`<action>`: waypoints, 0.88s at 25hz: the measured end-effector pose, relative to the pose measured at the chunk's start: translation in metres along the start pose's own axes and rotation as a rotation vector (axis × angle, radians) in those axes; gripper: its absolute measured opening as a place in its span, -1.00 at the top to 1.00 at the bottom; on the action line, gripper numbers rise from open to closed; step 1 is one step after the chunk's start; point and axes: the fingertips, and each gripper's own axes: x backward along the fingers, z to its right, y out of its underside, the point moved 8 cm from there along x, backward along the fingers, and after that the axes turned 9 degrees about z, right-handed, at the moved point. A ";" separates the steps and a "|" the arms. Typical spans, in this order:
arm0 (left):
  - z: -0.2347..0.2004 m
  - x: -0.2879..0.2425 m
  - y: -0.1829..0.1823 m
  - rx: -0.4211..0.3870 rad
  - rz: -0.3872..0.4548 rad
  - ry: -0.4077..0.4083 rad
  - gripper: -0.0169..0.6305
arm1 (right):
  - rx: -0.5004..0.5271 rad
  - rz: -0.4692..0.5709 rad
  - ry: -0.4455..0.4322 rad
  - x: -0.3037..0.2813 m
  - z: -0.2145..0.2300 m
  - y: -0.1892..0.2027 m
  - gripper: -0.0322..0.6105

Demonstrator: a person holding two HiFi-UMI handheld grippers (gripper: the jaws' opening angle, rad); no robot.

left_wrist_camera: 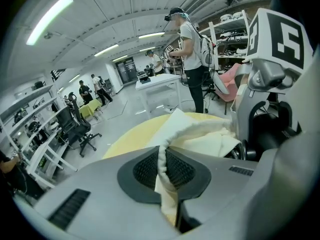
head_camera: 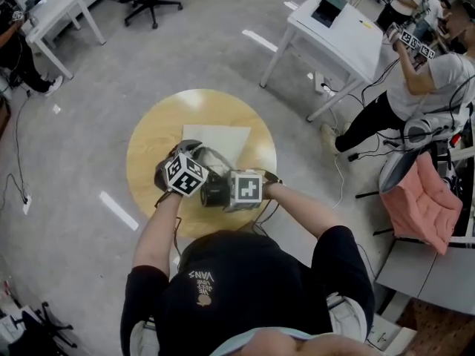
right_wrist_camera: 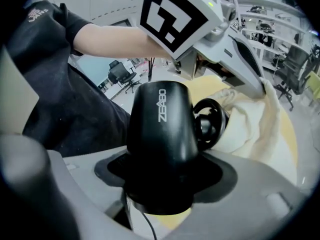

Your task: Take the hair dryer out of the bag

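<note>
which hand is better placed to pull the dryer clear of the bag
Right: the right tongs are shut on the black hair dryer, while the left tongs pinch the bag by its edge.

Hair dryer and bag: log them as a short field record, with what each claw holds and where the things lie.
hair dryer: black, gripped by the right claw, body showing outside the cloth
bag: cream cloth, lying on the table
left claw: closed on a fold of the bag's edge
right claw: closed on the hair dryer
table: round, yellow wooden top
task state: dryer looks nearly free; where its cord ends cannot be seen
</note>
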 end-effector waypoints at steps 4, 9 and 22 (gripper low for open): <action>-0.004 -0.002 -0.001 -0.002 -0.007 -0.012 0.88 | -0.008 0.006 -0.003 0.003 -0.011 0.001 -0.18; -0.020 -0.003 -0.001 0.016 -0.014 -0.049 0.88 | 0.004 0.044 0.008 0.008 -0.023 0.000 -0.18; -0.040 -0.012 0.003 0.083 -0.023 -0.073 0.88 | -0.054 0.119 0.019 0.016 -0.046 0.003 -0.18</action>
